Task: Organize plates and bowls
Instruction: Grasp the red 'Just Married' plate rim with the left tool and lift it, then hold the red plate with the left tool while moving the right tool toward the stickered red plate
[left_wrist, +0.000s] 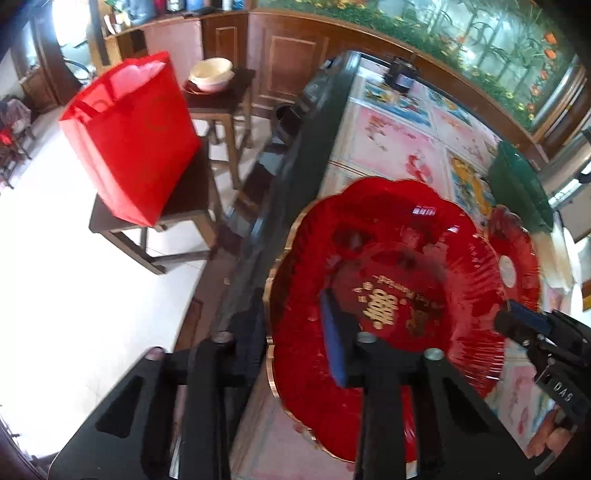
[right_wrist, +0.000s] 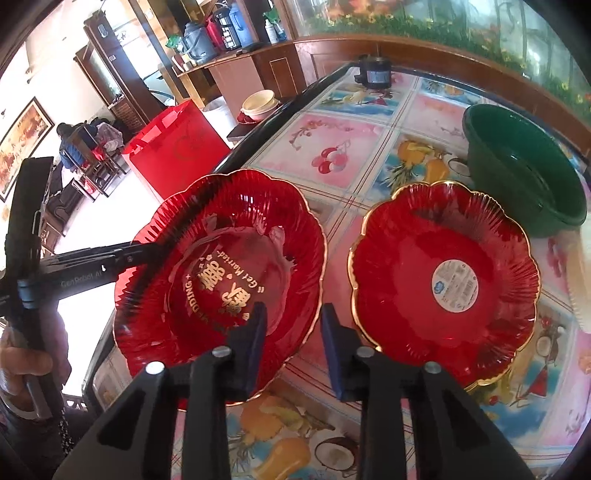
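Evidently the step in hand is a two-handed pickup of the large red scalloped plastic plate with gold rim and gold lettering. It lies hollow side up at the table edge, partly overhanging it.

The left hand-held gripper is drawn narrow and clamps the rim at the plate's 9 o'clock. The right hand-held gripper is also narrow, one pad inside the bowl of the plate and one outside, pinching the rim at about 4 o'clock.

Being nearly round, the plate has no real long axis; the line between the two grips runs roughly 10 to 4 in the right wrist view.

A smaller red scalloped plate with a round sticker lies just beside it at 3 o'clock, and a dark green plastic bowl sits at 1 o'clock.

Next, probably, both hands must rise together and stay level so the thin rim doesn't slip out.
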